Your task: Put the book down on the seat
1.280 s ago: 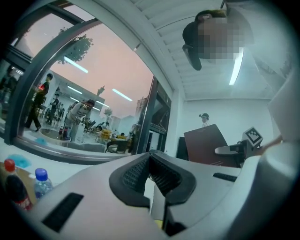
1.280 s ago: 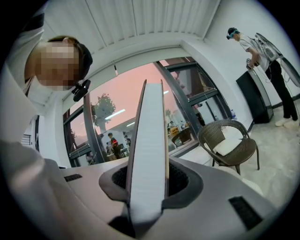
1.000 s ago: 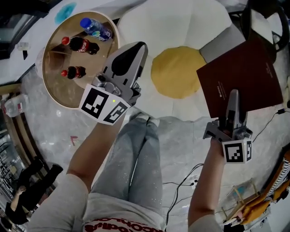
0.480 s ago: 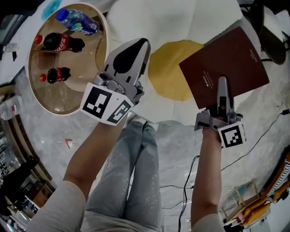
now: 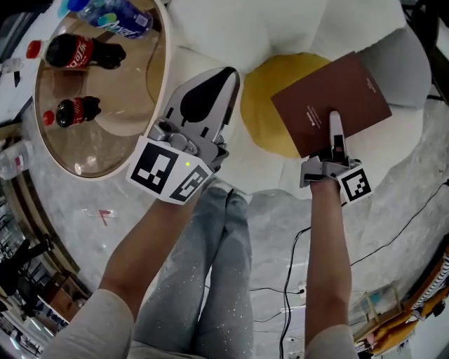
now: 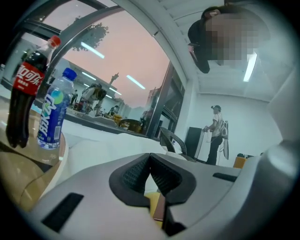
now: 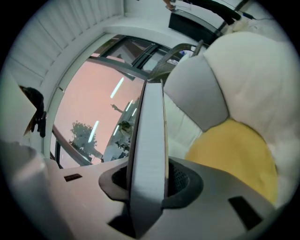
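A dark red book [image 5: 330, 98] is flat in the head view, over the right part of the yellow centre [image 5: 263, 112] of a white flower-shaped seat [image 5: 224, 31]. My right gripper [image 5: 334, 130] is shut on the book's near edge. In the right gripper view the book [image 7: 149, 140] stands edge-on between the jaws, with the yellow cushion [image 7: 234, 157] beyond. Whether the book touches the seat I cannot tell. My left gripper [image 5: 224, 78] is shut and holds nothing, over the seat's left side. Its pads [image 6: 161, 176] meet in the left gripper view.
A round wooden table [image 5: 105, 154] at the left carries two cola bottles [image 5: 74, 50] and a blue-labelled water bottle [image 5: 112, 17]. A grey cushion [image 5: 414, 59] lies on the seat's right. The person's legs [image 5: 210, 266] and floor cables [image 5: 295, 280] are below.
The right gripper has carried the book left and toward the seat's yellow centre. The left gripper stays shut and keeps about the same place.
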The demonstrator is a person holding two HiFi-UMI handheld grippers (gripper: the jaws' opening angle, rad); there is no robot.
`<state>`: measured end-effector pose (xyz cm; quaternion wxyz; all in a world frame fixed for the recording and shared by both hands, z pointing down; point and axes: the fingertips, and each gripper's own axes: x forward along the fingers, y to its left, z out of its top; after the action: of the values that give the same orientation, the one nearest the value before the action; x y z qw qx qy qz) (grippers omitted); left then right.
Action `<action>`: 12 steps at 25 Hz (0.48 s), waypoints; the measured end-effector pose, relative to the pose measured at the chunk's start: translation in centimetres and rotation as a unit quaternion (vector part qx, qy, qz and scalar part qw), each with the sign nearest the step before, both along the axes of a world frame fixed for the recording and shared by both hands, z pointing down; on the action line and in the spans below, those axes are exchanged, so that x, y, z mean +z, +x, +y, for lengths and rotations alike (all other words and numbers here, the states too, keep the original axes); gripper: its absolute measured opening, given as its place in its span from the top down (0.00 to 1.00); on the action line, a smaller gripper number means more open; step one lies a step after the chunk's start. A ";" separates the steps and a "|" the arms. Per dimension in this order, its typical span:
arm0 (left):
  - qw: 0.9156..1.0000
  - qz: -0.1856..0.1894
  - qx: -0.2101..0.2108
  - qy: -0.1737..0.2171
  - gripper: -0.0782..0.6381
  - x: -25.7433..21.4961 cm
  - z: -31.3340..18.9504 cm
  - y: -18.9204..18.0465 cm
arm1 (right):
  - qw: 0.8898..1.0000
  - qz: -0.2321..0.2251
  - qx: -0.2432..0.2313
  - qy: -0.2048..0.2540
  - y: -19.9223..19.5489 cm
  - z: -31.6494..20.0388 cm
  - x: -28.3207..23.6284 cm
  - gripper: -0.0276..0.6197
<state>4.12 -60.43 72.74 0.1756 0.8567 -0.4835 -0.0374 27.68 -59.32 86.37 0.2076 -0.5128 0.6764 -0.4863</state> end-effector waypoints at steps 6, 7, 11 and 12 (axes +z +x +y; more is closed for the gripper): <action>1.000 0.004 -0.013 -0.022 0.87 3.1 1.5 -0.5 | 0.999 -0.038 0.012 -0.027 -0.5 0.1 5.3 0.72; 1.000 0.002 -0.011 -0.023 0.87 3.5 1.4 -0.4 | 0.998 -0.042 0.015 -0.032 -0.5 -0.1 6.0 0.72; 1.000 -0.001 0.001 -0.027 0.87 4.5 1.6 0.5 | 0.995 -0.078 0.037 -0.047 0.1 -0.2 8.2 0.72; 1.000 -0.003 0.005 -0.028 0.87 4.6 1.6 0.8 | 0.994 -0.090 0.042 -0.053 0.2 -0.1 8.7 0.72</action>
<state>4.93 -58.78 77.35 0.1983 0.8542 -0.4802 -0.0204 27.87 -59.42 95.12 0.2604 -0.5050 0.6058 -0.5569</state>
